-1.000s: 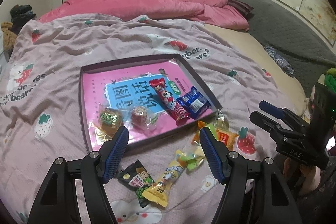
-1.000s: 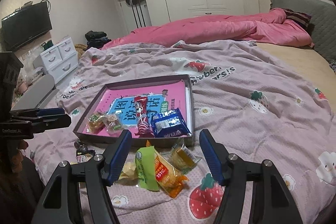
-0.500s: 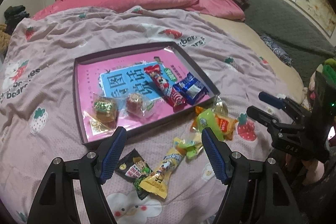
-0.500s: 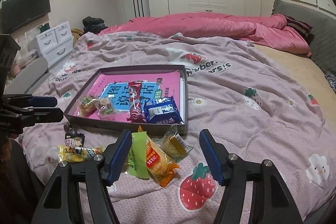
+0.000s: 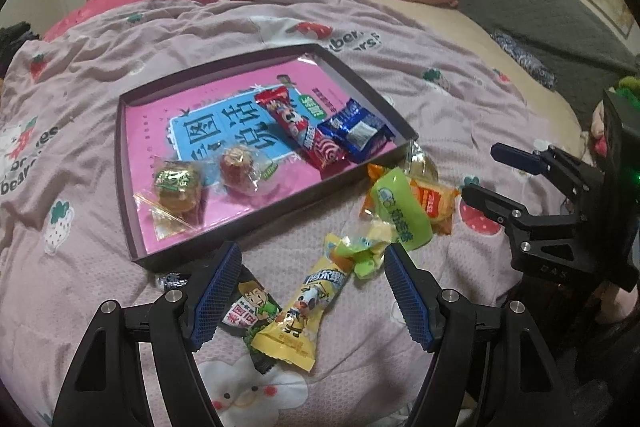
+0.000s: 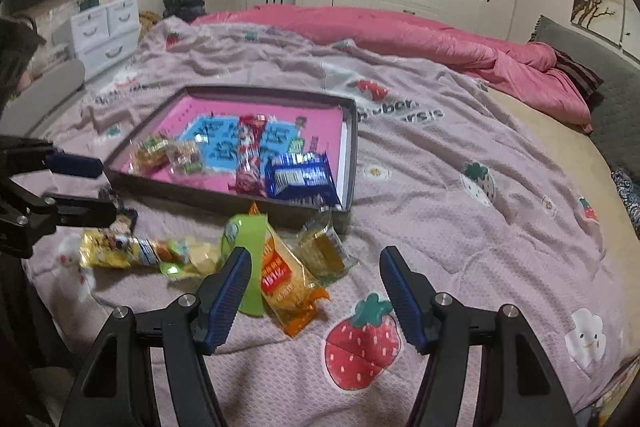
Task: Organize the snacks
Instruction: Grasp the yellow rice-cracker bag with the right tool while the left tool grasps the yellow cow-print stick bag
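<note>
Between the spread, empty fingers of the left gripper [image 5: 312,289] lies a yellow milk-candy packet [image 5: 298,319], overlapping a dark green packet [image 5: 250,307] that sits just inside the left finger. Just past the fingertips, a small lime-green wrapper [image 5: 358,253] touches the yellow packet's far end. To the right and a little farther on, the right gripper [image 6: 314,291] also hangs parted and holds nothing; a green pouch [image 6: 248,247] rests against its left finger, an orange cracker packet [image 6: 284,281] lies between the fingers near that side, and a clear-wrapped pastry [image 6: 322,247] sits just beyond the tips.

Farther still stands the shallow dark tray [image 5: 256,227], its near wall close to the loose pile. Inside it are two foil-wrapped sweets [image 5: 176,187], a red bar [image 5: 302,131] and a blue biscuit pack [image 5: 356,135].

The job looks roughly half done: several snacks lie loose on the strawberry bedspread [image 5: 72,267]. The step in hand appears to be picking the next one. The left gripper would need to drop onto the yellow packet, close across its narrow width without catching the dark packet beneath, then carry it over the tray wall.
</note>
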`<state>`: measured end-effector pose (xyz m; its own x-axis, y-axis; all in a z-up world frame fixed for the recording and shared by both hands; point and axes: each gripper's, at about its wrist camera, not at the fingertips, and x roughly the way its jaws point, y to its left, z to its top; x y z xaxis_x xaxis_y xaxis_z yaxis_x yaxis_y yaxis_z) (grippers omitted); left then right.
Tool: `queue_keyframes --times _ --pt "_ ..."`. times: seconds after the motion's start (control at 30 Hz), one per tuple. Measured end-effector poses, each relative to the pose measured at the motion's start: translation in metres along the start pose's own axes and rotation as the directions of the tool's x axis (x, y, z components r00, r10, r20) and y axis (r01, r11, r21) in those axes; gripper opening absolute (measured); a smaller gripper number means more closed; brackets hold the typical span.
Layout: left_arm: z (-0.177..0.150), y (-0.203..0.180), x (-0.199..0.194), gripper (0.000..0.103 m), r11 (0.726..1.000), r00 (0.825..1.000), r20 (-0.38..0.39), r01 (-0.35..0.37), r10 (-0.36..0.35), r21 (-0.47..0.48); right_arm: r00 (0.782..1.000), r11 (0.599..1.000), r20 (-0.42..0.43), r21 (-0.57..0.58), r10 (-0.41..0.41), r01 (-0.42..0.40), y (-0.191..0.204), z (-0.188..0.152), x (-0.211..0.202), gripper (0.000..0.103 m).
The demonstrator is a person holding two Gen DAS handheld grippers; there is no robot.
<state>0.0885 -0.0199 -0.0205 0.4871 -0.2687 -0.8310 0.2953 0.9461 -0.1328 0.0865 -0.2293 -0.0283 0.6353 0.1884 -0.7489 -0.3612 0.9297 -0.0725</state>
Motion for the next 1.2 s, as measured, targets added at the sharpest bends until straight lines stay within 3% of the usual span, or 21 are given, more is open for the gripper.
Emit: queue_keyframes --times 0.2,0.37,0.73,1.03,1.2 --pt "-0.007 -0.005 0.014 0.075 0.999 0.999 -0.050 -0.015 0.016 0.036 0.999 0.999 -0.040 -0.032 -0.001 0.000 0.003 -0.005 0.008 0.066" --pt "-0.010 -0.010 0.021 0.075 0.998 0.997 -0.078 0.016 -0.011 0.059 0.998 0.998 -0.057 -0.054 -0.012 0.009 0.003 -0.006 0.013 0.066" --pt "-0.018 -0.014 0.039 0.075 0.995 0.992 -0.125 -0.009 0.021 0.098 0.991 0.995 -0.136 -0.100 -0.013 -0.001 -0.001 -0.012 0.035 0.066" --pt "-0.020 -0.012 0.051 0.075 0.994 0.988 -0.147 -0.021 0.038 0.111 0.986 0.955 -0.145 -0.296 -0.079 0.033 0.029 -0.016 0.052 0.070" --pt "-0.021 -0.008 0.059 0.075 0.992 0.984 -0.168 -0.037 0.058 0.122 0.990 0.919 -0.123 -0.393 -0.069 0.015 0.050 -0.016 0.061 0.070"
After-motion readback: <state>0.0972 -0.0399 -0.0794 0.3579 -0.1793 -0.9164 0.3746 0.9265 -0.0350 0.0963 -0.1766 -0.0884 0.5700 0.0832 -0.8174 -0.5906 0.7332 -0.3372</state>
